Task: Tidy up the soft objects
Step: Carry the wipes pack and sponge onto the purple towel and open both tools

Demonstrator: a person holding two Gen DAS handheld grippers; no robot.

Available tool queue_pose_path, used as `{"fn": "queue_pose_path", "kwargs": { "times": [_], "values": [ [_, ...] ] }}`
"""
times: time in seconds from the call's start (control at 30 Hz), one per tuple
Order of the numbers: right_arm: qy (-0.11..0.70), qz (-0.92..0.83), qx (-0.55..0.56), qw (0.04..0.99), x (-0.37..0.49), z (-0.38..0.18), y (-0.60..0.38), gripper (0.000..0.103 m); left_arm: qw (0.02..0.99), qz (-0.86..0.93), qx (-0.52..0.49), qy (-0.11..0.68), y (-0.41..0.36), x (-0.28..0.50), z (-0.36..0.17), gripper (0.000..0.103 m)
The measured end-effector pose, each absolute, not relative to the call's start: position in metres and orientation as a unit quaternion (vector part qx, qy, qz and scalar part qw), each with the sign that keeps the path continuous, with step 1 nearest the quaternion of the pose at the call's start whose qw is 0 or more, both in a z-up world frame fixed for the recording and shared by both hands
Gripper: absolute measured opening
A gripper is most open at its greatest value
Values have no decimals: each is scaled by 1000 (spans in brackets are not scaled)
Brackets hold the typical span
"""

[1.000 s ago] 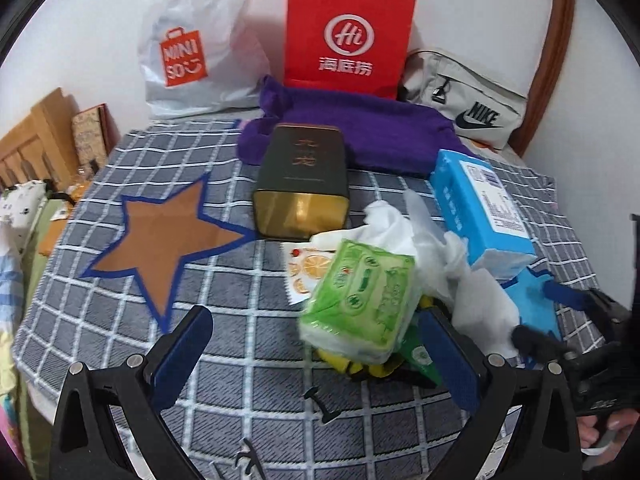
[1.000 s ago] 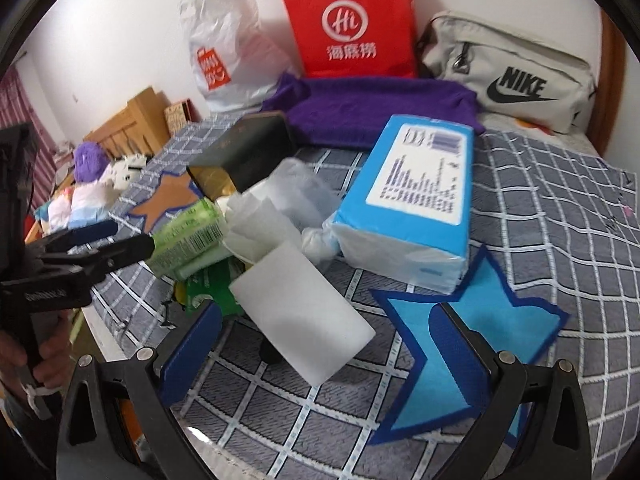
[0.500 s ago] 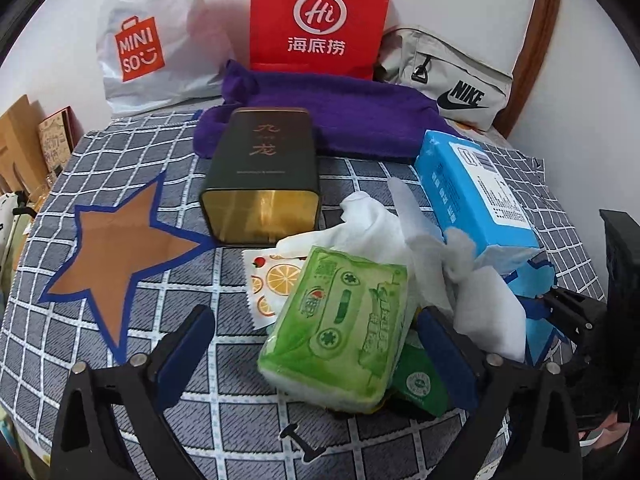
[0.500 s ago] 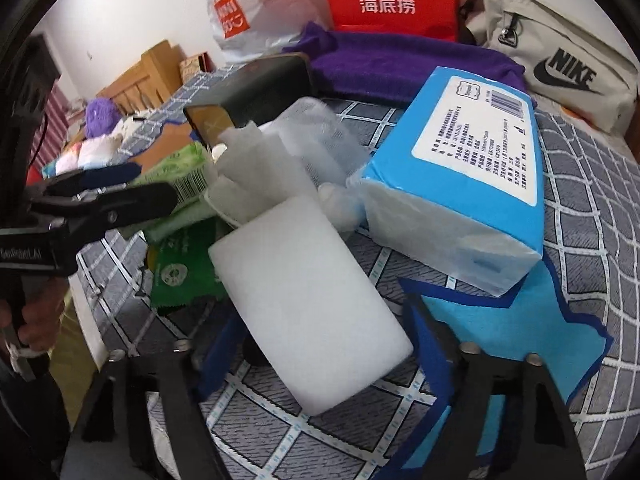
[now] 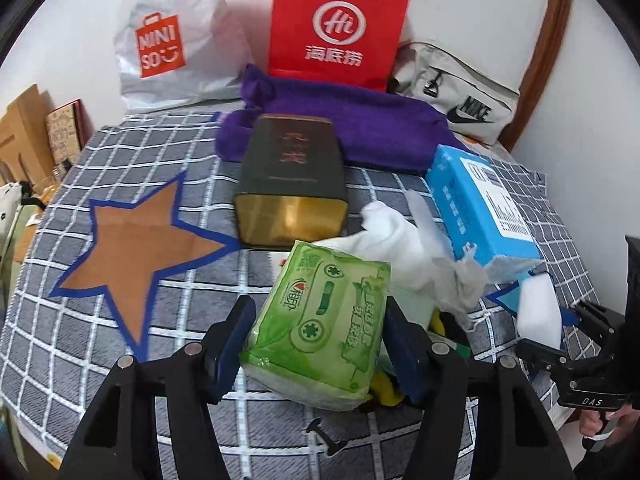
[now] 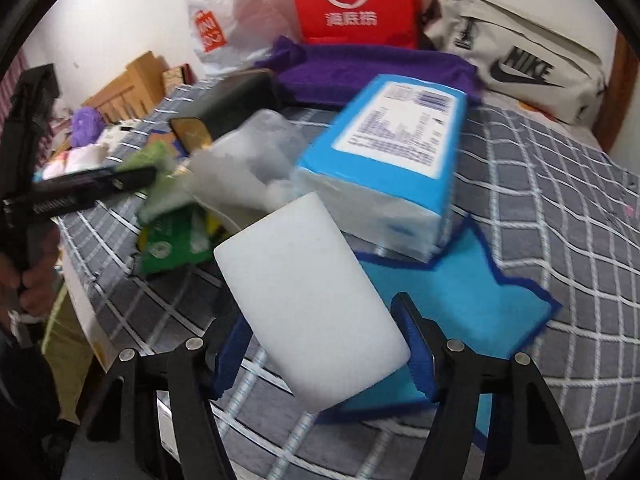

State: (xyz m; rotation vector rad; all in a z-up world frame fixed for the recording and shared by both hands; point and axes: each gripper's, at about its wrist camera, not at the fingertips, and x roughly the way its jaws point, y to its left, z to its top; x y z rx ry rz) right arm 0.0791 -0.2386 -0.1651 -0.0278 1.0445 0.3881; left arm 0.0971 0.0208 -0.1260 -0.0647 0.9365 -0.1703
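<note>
Closing on the green tissue pack (image 5: 320,320), the left gripper (image 5: 318,350) has a blue pad at each side of it, near the front edge of the checked bedspread (image 5: 120,344). The right gripper (image 6: 326,344) pinches the white sponge (image 6: 308,300), tilted above the blue star patch (image 6: 460,300). Farther back: crumpled white tissue (image 5: 404,240), blue tissue box (image 5: 484,208), dark tin (image 5: 294,184), purple towel (image 5: 368,124).

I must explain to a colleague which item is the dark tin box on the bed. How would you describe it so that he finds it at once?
Start at the red paper bag against the wall; a purple towel lies before it. Just in front of the towel, on the grey checked cover, lies the dark green rectangular tin. Unlike the soft packs nearby, it is rigid, with a shiny gold end.
</note>
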Motion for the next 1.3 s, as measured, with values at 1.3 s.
{"fn": "queue_pose_path", "kwargs": {
  "times": [1.3],
  "values": [
    [424, 140, 43, 894, 231, -51, -256, 68, 905, -12, -16, 424, 29, 239, -45, 61]
  ]
}}
